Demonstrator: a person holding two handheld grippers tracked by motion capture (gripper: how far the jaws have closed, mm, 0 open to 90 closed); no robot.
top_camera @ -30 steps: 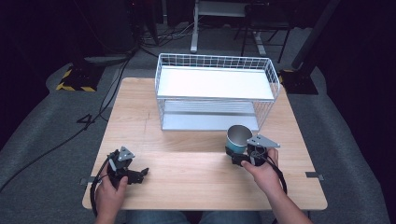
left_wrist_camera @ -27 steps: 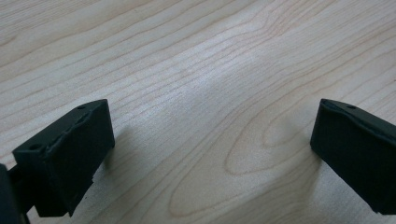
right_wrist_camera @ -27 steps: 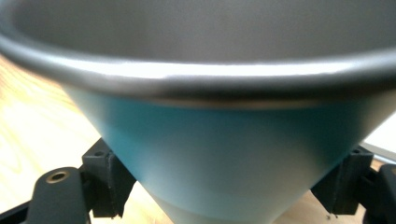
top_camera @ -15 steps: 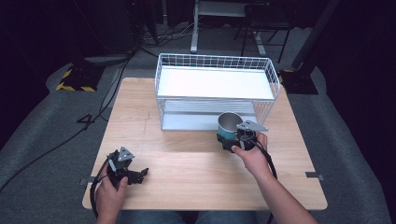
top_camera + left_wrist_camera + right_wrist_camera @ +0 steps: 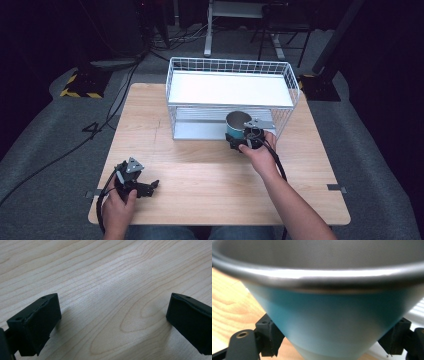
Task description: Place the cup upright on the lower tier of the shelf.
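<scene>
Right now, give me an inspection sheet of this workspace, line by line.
Surface: light wooden table, bare wood under the left tongs.
Job's things: teal metal cup, upright, at the front of the white wire rack, level with its lower shelf.
Clutter: nothing seen.
Grippers: right tongs shut on the cup's lower body; left tongs open, holding nothing, low at the table's front left.
Cables: one trails from each tool along the forearm; more on the floor to the left.
Surroundings: dark room, grey floor, desk legs behind.

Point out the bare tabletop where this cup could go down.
Free: the middle of the table between the left hand-held gripper and the right hand-held gripper, and the strip left of the rack. Crowded: in front of the rack, around the cup.
</scene>
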